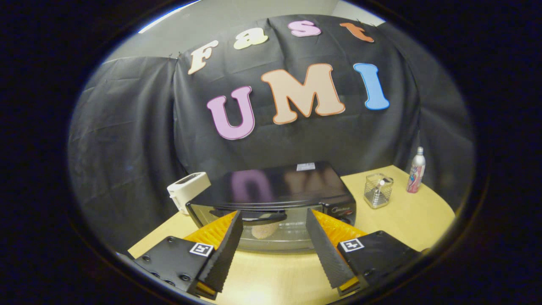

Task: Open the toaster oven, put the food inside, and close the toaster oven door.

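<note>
A black toaster oven (279, 186) stands on the wooden table (275, 271), just ahead of my fingers. Its glass door (288, 239) faces me and looks upright against the oven front, with the dark handle (250, 214) along its top. Through the glass I see a brownish piece of food (264, 231) inside. My gripper (274, 216) is open, its fingertips level with the handle and spread to either side of the door's middle. Nothing is held between the fingers.
A small white appliance (188, 190) sits left of the oven, against the black cloth. Right of the oven stand a wire mesh holder (378, 190) and a slim spray bottle (416, 170). Bare tabletop lies between my fingers and the oven.
</note>
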`<state>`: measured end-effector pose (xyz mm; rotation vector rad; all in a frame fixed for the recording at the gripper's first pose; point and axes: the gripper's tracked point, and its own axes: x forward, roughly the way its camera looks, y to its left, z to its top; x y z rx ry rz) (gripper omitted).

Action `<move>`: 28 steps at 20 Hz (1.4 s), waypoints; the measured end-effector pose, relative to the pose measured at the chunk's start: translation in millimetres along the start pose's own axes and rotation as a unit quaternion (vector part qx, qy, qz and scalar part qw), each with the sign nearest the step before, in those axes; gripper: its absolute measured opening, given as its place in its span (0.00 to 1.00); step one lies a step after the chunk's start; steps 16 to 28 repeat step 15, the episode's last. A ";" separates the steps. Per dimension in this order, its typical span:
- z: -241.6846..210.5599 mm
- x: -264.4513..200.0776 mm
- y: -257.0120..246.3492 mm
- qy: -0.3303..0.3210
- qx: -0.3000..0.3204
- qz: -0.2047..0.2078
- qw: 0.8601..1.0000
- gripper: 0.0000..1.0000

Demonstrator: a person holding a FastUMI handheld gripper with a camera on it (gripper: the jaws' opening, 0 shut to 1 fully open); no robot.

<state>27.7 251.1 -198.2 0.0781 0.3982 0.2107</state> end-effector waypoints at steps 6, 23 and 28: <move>62.0 -55.1 6.3 -0.058 -0.037 0.016 0.997 0.92; 99.2 -104.0 -2.0 -0.100 -0.068 0.002 0.993 0.92; 99.2 -104.0 -2.0 -0.100 -0.068 0.002 0.993 0.92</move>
